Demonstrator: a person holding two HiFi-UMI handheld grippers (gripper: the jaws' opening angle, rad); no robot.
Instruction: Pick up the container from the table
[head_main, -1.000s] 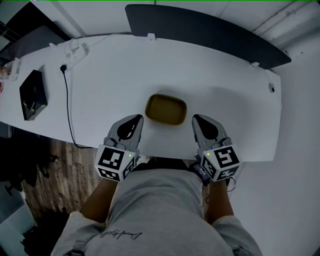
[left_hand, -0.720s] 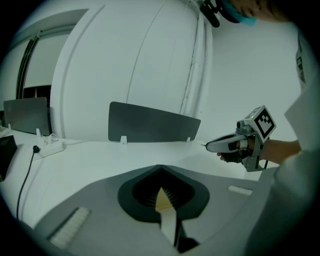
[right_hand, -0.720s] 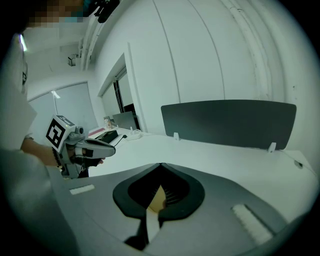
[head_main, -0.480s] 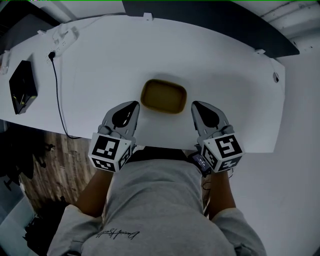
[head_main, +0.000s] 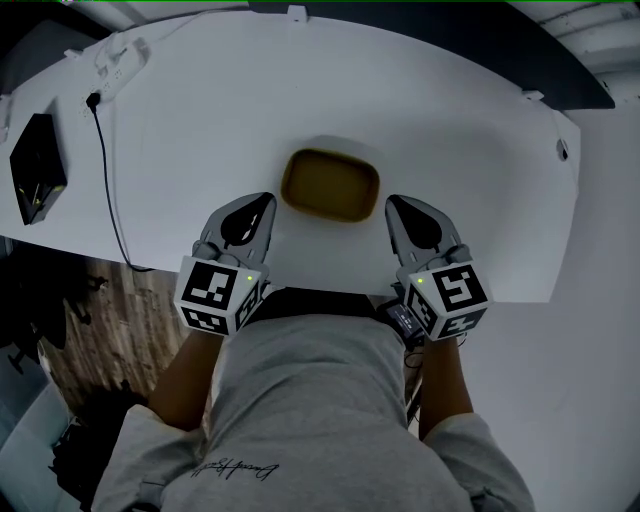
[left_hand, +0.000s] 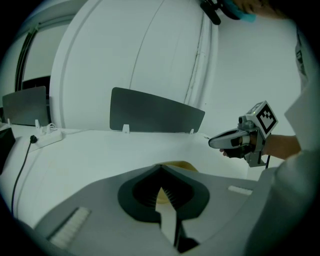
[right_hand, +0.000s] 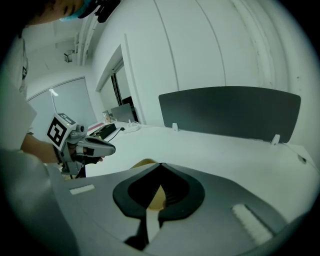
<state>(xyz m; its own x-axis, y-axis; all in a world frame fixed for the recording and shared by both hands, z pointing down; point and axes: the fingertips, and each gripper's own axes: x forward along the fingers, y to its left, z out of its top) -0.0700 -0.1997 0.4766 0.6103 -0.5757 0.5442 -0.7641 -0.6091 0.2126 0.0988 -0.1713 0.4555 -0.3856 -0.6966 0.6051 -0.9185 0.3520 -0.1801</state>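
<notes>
A shallow mustard-yellow container (head_main: 331, 185) rests on the white table (head_main: 300, 100) close to its near edge. My left gripper (head_main: 266, 201) hovers just left of the container, jaws shut with nothing between them. On the opposite side my right gripper (head_main: 391, 204) is also shut and empty. In the left gripper view only the container's rim (left_hand: 181, 165) peeks over that gripper's tips (left_hand: 160, 168). The right gripper view shows a yellow sliver of the container (right_hand: 143, 163) past that gripper's tips (right_hand: 160, 165). Each gripper view also catches the other gripper across the container.
A dark grey divider panel (head_main: 560, 70) stands along the table's far edge. A black cable (head_main: 108, 190) runs from a white power strip (head_main: 115, 58) over the left side. A black device (head_main: 35, 167) lies at far left. Wooden floor shows below the table's left end.
Both grippers have sunk toward the table and now sit closer beside the container. The head view has tilted, so the table fills more of the frame. Jaws stayed shut.
</notes>
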